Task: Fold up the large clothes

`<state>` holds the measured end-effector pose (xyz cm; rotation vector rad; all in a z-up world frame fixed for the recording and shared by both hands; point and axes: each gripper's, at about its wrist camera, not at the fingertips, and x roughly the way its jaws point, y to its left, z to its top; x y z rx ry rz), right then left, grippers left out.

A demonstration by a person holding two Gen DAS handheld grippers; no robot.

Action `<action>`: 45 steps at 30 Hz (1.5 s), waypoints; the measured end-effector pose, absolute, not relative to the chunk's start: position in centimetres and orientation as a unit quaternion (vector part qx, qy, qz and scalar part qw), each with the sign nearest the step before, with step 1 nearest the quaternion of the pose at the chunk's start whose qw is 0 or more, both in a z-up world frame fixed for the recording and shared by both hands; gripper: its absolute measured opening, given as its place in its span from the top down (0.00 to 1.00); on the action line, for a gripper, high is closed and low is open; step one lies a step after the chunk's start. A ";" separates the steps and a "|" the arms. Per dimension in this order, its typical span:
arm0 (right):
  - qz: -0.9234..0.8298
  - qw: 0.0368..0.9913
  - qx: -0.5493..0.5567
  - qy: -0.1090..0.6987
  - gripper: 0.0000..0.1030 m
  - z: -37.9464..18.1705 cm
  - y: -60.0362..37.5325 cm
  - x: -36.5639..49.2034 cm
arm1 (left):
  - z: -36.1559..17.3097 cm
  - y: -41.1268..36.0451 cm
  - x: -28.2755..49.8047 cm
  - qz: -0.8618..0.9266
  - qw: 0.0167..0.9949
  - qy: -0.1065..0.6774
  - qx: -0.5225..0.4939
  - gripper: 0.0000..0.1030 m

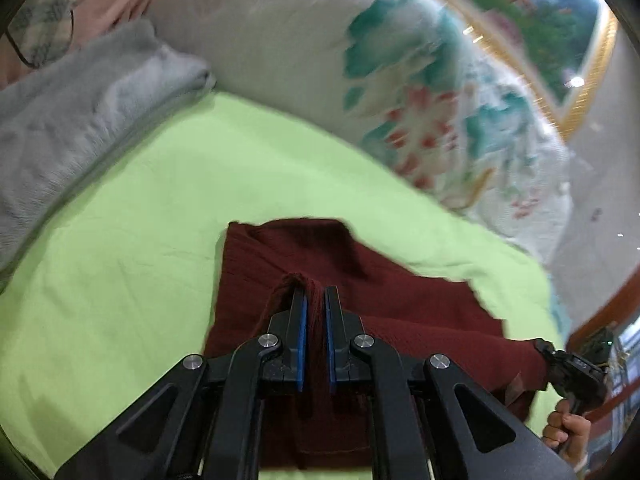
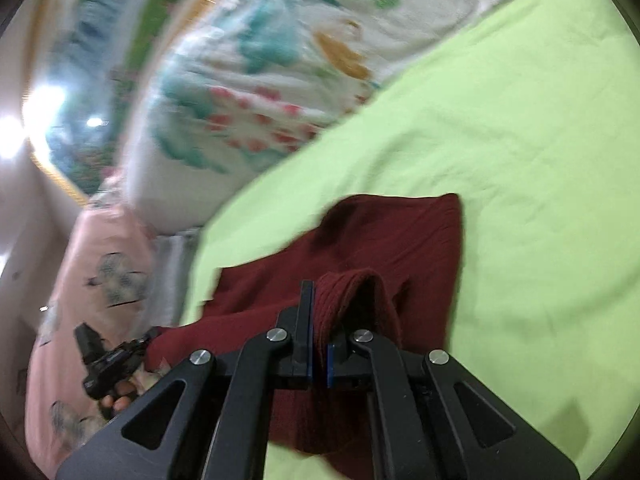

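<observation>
Green bedsheet (image 1: 140, 208) | ribbed maroon knit garment (image 1: 400, 300) pinched by both hand-held grippers

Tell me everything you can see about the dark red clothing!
The dark red garment looks like soft ribbed knit, maroon all over. It lies partly folded on the lime green sheet, with one edge lifted. The left tongs and right tongs each pinch a bunched bit of it.
</observation>
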<state>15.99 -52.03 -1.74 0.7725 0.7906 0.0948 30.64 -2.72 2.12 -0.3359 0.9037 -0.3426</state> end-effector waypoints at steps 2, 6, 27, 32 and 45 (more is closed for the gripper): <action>0.033 0.842 0.368 0.393 0.96 -3.6 -52.5 17.5 | 0.1 -3.4 32.3 -0.155 0.866 0.450 -0.154 0.94; 0.022 0.829 0.370 0.418 0.94 -6.1 -52.5 18.8 | -3.4 -4.5 34.4 -0.145 0.856 0.480 -0.125 0.92; 0.139 0.849 0.202 0.468 0.75 -4.9 -42.9 18.3 | -3.8 -14.6 27.3 -0.308 0.809 0.501 -0.027 0.65; 0.061 0.876 0.210 0.430 0.75 -4.1 -46.4 22.3 | -2.9 -14.5 32.2 -0.257 0.838 0.480 -0.031 0.66; -0.024 0.875 0.327 0.356 0.72 -3.2 -51.0 17.1 | -2.7 -4.3 32.8 -0.136 0.865 0.463 -0.137 0.63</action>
